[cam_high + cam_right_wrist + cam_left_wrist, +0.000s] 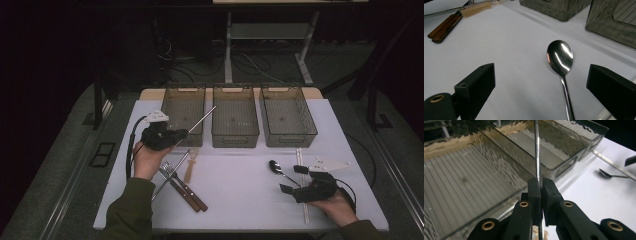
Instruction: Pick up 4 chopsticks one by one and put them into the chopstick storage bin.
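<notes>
We find the left gripper [181, 134] clamped on a metal rod [537, 157] over the left bin [183, 107], release due next; the right gripper [294, 179] stands apart beside the spoon [560, 58].

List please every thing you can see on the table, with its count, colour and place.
bins: three, clear smoky grey, in a row at the far side of the table.
metal rod: one, silver, held slanting over the left bin.
wooden-handled fork and knife: two, brown handles, near left, lying together.
small pale spoon: one, beige, beside the fork.
spoon: one, shiny steel, on the right part.
clear rod: one, transparent, on the right, near the spoon.
table: one, white top.
left gripper: one, black, shut on the metal rod.
right gripper: one, black, open, behind the spoon's handle.
</notes>
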{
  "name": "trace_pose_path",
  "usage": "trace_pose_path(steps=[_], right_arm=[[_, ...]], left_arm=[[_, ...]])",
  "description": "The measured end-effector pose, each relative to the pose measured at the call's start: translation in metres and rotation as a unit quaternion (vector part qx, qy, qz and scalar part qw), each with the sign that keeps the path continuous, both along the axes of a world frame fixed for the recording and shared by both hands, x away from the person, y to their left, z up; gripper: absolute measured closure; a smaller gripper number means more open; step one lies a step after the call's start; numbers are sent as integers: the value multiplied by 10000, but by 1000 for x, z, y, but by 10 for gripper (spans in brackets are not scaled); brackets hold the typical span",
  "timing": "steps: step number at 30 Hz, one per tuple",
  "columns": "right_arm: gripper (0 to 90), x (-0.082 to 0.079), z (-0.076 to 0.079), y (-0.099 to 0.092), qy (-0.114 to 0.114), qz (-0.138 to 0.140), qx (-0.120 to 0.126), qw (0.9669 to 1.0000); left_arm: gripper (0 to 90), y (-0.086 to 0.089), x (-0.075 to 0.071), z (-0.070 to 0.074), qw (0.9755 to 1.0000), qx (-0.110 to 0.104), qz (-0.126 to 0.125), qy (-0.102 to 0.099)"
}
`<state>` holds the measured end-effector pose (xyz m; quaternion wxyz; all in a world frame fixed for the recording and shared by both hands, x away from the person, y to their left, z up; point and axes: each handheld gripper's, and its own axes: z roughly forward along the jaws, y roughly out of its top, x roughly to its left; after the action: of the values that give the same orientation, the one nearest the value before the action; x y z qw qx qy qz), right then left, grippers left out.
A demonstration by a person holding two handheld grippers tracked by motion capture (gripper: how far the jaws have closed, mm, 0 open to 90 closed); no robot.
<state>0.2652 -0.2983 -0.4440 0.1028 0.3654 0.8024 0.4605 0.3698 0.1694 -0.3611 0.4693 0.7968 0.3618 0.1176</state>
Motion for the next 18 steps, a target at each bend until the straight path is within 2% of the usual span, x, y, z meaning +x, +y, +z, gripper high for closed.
trace_pose_path(steps=[9, 18], right_arm=[[83, 1, -1, 0, 39, 7, 15, 10000], [83, 0, 0, -1, 19, 12, 43, 10000]], left_arm=[[852, -2, 28, 8, 9999, 34, 117, 24], [852, -5, 58, 14, 9994, 71, 344, 30]])
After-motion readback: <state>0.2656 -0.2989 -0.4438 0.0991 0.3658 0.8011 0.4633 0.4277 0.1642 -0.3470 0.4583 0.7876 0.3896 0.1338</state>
